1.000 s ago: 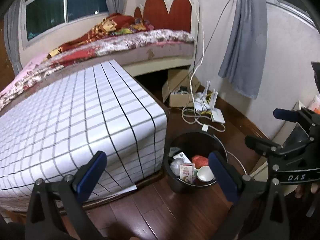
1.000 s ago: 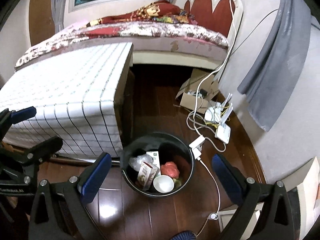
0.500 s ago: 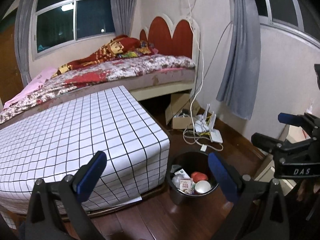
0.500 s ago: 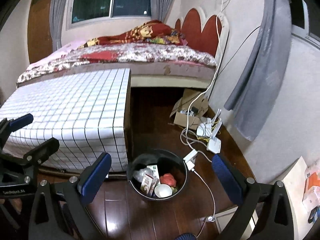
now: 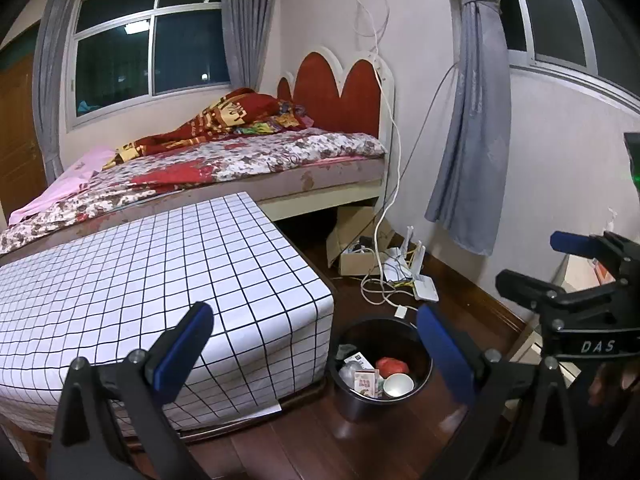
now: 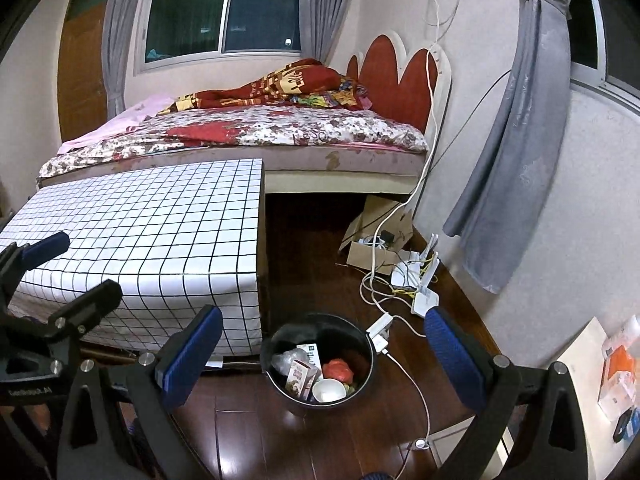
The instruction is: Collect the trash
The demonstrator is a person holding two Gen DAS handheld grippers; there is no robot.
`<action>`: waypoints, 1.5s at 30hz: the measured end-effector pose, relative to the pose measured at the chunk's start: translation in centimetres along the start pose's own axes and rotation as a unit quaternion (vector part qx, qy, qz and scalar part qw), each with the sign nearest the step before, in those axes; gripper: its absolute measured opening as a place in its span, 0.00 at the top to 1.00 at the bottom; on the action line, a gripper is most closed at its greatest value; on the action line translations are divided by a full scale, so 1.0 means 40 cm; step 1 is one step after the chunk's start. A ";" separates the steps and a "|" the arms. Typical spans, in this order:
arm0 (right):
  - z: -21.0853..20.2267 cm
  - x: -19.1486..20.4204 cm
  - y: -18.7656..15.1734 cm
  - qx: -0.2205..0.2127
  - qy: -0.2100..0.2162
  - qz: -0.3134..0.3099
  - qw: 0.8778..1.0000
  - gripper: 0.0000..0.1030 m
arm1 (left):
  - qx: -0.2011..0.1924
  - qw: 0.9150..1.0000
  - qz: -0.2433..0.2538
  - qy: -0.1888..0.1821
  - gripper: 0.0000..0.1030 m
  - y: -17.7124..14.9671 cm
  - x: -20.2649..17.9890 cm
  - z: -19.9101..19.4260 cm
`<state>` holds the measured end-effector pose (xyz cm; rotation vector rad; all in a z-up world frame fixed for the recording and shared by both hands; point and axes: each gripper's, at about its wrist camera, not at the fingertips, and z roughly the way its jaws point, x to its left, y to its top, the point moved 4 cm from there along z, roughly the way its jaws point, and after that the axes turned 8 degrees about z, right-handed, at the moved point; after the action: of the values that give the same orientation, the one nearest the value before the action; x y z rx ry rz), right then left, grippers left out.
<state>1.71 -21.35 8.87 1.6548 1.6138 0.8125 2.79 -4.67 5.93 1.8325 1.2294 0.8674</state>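
Both tools look alike: the left gripper (image 5: pixel 316 344) and right gripper (image 6: pixel 324 350) have black angular frames, silver screws at the joints and blue fingertip pads (image 6: pixel 188 358). White letters "DAS" mark the right one's side.

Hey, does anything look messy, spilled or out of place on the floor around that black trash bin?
Nothing has spilled: the trash sits inside the black bin. The odd spot is the tangle of white cables, routers and an open cardboard box on the floor by the bed; a power strip lies right at the bin's rim.
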 end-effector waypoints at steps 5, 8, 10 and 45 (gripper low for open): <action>-0.006 -0.011 -0.005 -0.002 -0.003 0.008 1.000 0.01 | -0.002 1.000 0.003 0.001 0.01 0.002 -0.004 -0.003; -0.008 -0.014 -0.007 -0.001 -0.003 0.009 1.000 0.01 | -0.004 1.000 0.004 0.000 0.01 0.004 -0.007 -0.006; -0.008 -0.015 -0.007 -0.002 -0.003 0.010 1.000 0.01 | -0.006 1.000 0.003 0.001 0.01 0.005 -0.008 -0.007; -0.019 -0.020 -0.013 -0.003 -0.002 0.011 1.000 0.01 | -0.007 1.000 0.003 0.002 0.01 0.009 -0.019 -0.009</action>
<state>0.75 -22.11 8.89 1.6710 1.5920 0.8242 2.42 -5.39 6.32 1.8254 1.2172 0.8810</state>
